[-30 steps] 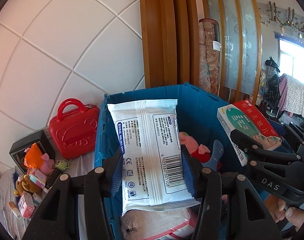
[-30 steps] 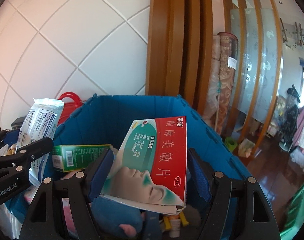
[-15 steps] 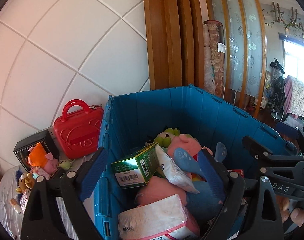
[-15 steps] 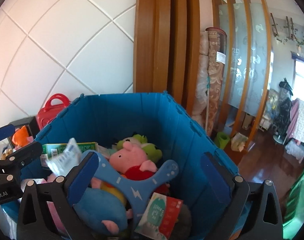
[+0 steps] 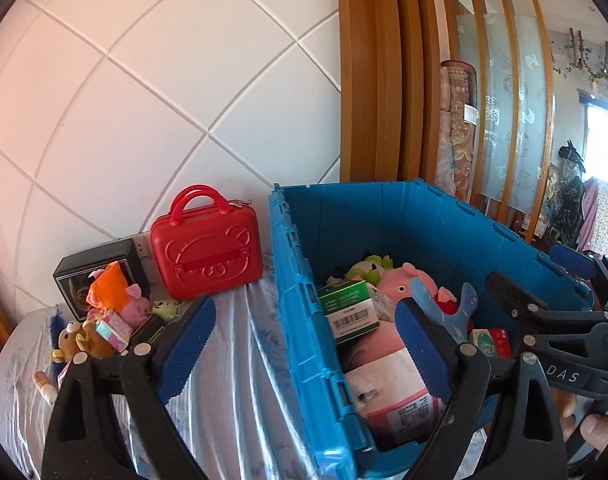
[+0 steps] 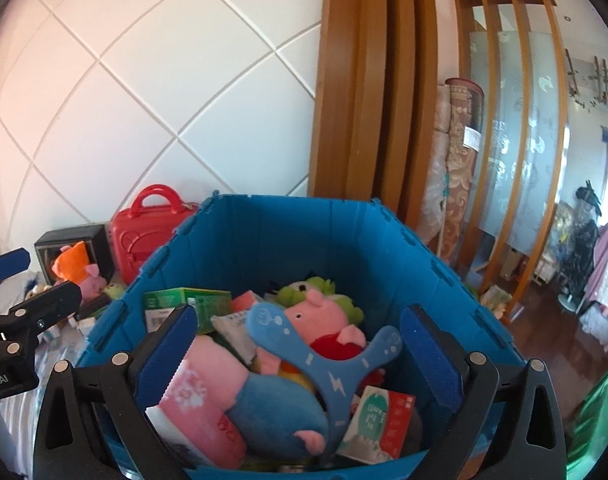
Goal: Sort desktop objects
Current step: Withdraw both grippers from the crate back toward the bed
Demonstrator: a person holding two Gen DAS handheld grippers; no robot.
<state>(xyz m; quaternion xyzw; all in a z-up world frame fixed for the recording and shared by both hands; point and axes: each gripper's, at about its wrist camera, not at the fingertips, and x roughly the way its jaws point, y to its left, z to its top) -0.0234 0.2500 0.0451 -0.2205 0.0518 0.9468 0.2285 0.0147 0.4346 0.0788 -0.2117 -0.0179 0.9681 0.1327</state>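
**Both grippers empty over the crate; next pick lies to the left**

With both grippers spread wide and holding nothing, the work looks to be between picks: the blue crate (image 6: pixel 288 240) already holds a heap, and more items wait outside it. The right gripper (image 6: pixel 300 344) hovers over the crate's near edge, above a pink plush (image 6: pixel 208 396), a pig toy (image 6: pixel 324 316), a blue slingshot-shaped piece (image 6: pixel 324 364), a red-and-green box (image 6: pixel 380 420) and a green box (image 6: pixel 184 300). The left gripper (image 5: pixel 304 344) straddles the crate's left wall, one finger outside over the bench cloth (image 5: pixel 232 380), one inside.

The unsorted cluster sits well left on the bench: an orange-and-pink plush (image 5: pixel 112 296), a bear toy (image 5: pixel 74 340), a small pastel box (image 5: pixel 112 330) and a little bottle (image 5: pixel 44 384) near the bench's edge. A red case (image 5: pixel 206 256) and a black box (image 5: pixel 100 272) stand behind them against the wall.

The next move, as I judge it, calls for the left gripper to swing left and down toward that cluster. The items are crowded and touching, so closing on one may nudge its neighbours. The crate wall is close to the left gripper and could catch a finger.
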